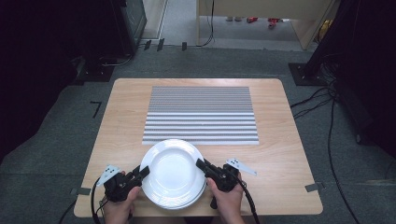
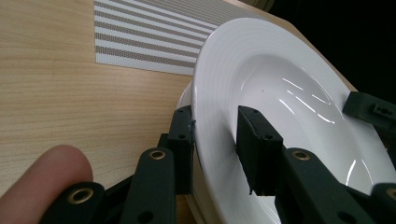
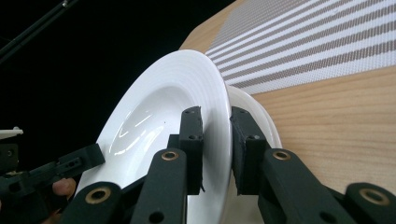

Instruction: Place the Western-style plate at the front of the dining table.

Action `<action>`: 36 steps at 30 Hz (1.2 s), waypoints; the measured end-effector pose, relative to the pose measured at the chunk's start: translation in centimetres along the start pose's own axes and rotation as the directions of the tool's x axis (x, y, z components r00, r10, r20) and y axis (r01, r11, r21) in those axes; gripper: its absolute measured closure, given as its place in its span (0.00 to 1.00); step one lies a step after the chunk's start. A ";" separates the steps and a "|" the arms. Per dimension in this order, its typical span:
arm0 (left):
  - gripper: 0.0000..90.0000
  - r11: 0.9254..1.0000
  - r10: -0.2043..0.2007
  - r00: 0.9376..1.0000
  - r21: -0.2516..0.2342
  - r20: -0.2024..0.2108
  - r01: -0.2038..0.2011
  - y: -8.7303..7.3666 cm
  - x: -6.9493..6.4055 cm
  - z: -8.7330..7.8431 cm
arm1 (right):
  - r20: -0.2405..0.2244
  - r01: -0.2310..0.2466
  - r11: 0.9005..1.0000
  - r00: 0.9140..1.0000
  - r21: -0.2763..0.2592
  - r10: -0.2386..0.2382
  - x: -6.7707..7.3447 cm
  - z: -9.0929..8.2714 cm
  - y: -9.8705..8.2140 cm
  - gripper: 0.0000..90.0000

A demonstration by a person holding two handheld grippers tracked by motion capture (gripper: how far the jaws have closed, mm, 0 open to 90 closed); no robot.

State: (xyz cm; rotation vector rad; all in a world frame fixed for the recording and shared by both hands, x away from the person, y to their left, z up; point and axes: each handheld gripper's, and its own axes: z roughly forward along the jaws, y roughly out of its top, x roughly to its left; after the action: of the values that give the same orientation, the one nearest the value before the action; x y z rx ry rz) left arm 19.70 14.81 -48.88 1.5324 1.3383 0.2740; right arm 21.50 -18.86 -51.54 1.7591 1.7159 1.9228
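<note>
While both claws pinch opposite rims, plate (image 1: 172,170) tilts.

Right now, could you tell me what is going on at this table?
A person holds a gripper in each hand and has both on the top plate of a small stack near the table's front edge. The left gripper straddles its left rim, the right gripper clamps its right rim. In the gripper views the top plate is tilted up off the plate below. A striped mat lies bare just beyond the stack.
</note>
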 end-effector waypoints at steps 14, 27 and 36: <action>0.78 0.999 -0.033 0.999 -0.023 0.019 0.034 1.1 -0.8 -0.3 | -0.023 0.046 0.998 0.999 -0.051 -0.047 0.9 -0.8 1.3 0.88; 0.80 0.998 -0.024 0.999 -0.052 0.043 0.026 2.8 -1.3 0.1 | -0.043 0.054 0.997 0.997 -0.054 -0.056 1.0 -1.0 2.7 0.88; 0.80 0.998 -0.002 0.999 -0.063 0.050 0.005 4.2 -1.9 0.8 | -0.048 0.048 0.996 0.997 -0.069 -0.052 0.9 -1.1 4.3 0.88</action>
State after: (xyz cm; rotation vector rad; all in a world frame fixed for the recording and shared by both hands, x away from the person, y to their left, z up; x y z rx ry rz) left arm 22.10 13.50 -45.08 1.4754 1.2812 0.2715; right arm 22.99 -20.67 -47.72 1.6433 1.6723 1.9956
